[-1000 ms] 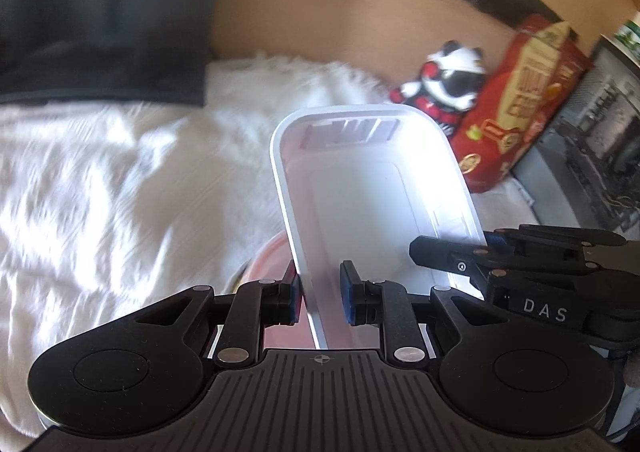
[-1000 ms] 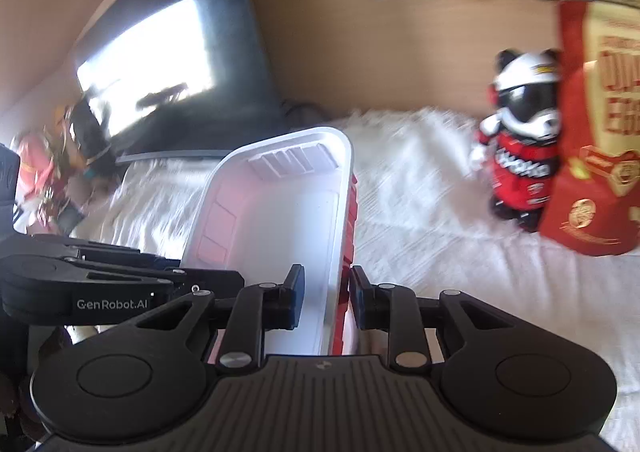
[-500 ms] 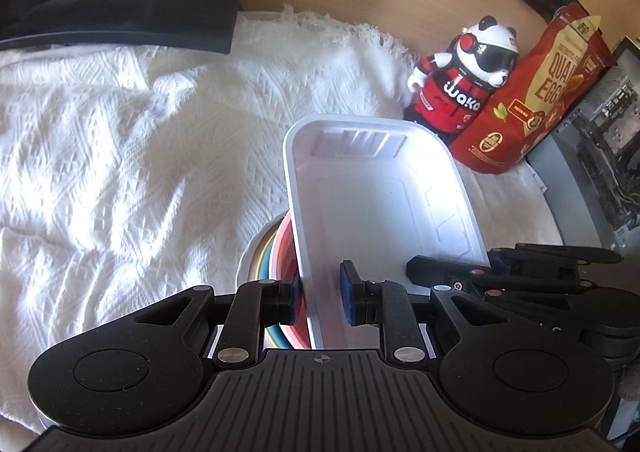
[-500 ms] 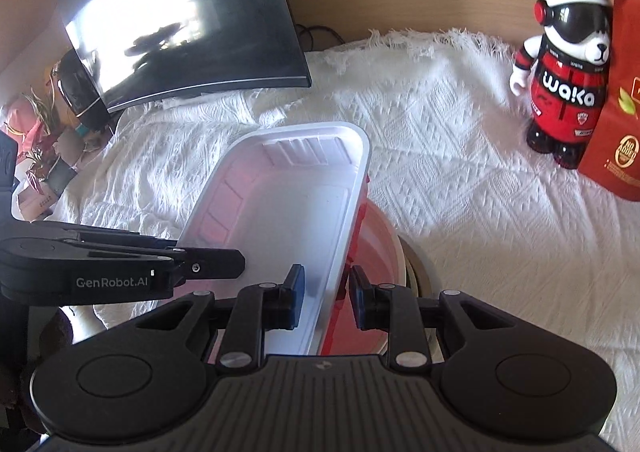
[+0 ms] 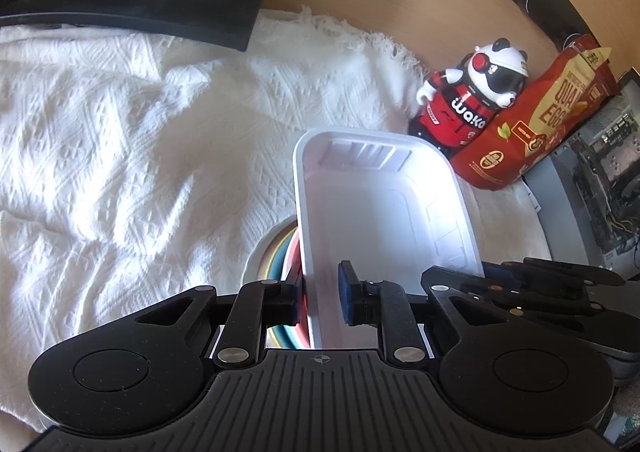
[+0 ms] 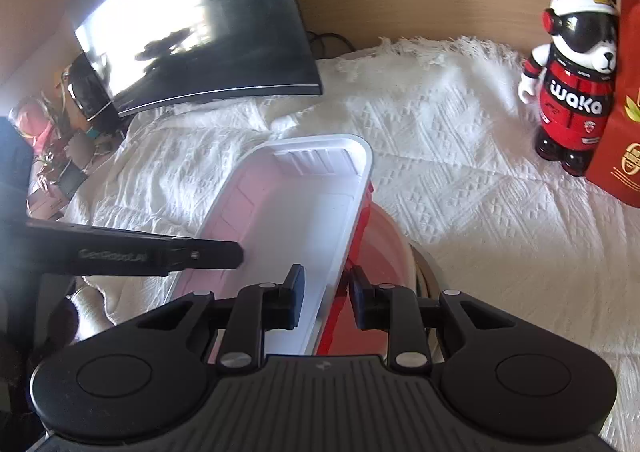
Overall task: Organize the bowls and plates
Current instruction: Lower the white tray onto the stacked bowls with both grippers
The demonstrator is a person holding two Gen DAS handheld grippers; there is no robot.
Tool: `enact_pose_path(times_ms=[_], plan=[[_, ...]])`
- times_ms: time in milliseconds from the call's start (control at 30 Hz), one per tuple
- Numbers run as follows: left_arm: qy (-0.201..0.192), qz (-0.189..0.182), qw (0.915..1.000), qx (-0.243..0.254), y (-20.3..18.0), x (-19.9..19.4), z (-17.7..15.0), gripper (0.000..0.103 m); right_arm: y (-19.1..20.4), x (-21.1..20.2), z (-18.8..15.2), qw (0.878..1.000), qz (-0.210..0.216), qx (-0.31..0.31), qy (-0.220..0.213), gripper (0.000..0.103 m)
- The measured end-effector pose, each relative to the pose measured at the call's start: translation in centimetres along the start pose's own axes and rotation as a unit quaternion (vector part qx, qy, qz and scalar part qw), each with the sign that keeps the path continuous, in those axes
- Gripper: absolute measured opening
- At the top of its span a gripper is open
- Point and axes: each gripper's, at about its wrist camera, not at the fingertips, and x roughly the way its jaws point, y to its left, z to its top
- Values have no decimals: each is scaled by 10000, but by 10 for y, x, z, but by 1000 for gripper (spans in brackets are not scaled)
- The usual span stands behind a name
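A white rectangular tray (image 5: 372, 203) with a red underside (image 6: 362, 211) is held tilted between both grippers, just above a stack of coloured bowls and plates (image 5: 280, 252). My left gripper (image 5: 321, 298) has the tray's left wall between its blue pads, and its jaws are closing on it. My right gripper (image 6: 326, 298) is shut on the tray's right wall (image 6: 340, 252). A red bowl (image 6: 384, 244) of the stack shows under the tray. The stack's middle is hidden by the tray.
A white knitted cloth (image 5: 140, 155) covers the table. A panda figure (image 5: 468, 107) and a red snack bag (image 5: 532, 131) stand at the back right. A dark curved monitor (image 6: 200, 23) stands at the back left. A computer case (image 5: 600, 179) is at the far right.
Both grippers have come down and forward with the tray. The stack of bowls and plates now shows closer under it. The grip on each wall looks the same.
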Motion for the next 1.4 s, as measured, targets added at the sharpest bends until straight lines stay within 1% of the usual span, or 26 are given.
enact_pose_path(times_ms=[133, 367, 533, 700, 833, 1000, 1133, 1267, 1400], plan=[[15, -95, 10000, 8, -6, 6, 4, 19, -3, 0, 2, 9999, -142, 4, -50, 25], [102, -62, 9999, 68, -12, 14, 6, 19, -14, -6, 2, 9997, -205, 114, -54, 25], [107, -118, 9999, 60, -12, 9, 8, 19, -15, -3, 1, 9997, -201, 154, 16, 25], [-4, -195, 9998, 92, -15, -2, 11, 19, -19, -1, -2, 9995, -200, 210, 93, 25], [-42, -147, 9999, 53, -14, -4, 15, 19, -20, 0, -1, 9995, -174, 245, 140, 25], [-8, -147, 9999, 18, -12, -2, 15, 20, -13, -2, 0, 9997, -129, 135, 150, 25], [23, -197, 9998, 8, -10, 0, 15, 20, -13, -2, 0, 9996, -134, 169, 160, 25], [29, -239, 9997, 7, -10, -1, 14, 20, -15, -3, 0, 9994, -209, 232, 125, 25], [-52, -255, 9997, 43, -11, -8, 13, 20, -14, -6, -1, 9993, -283, 247, 67, 25]])
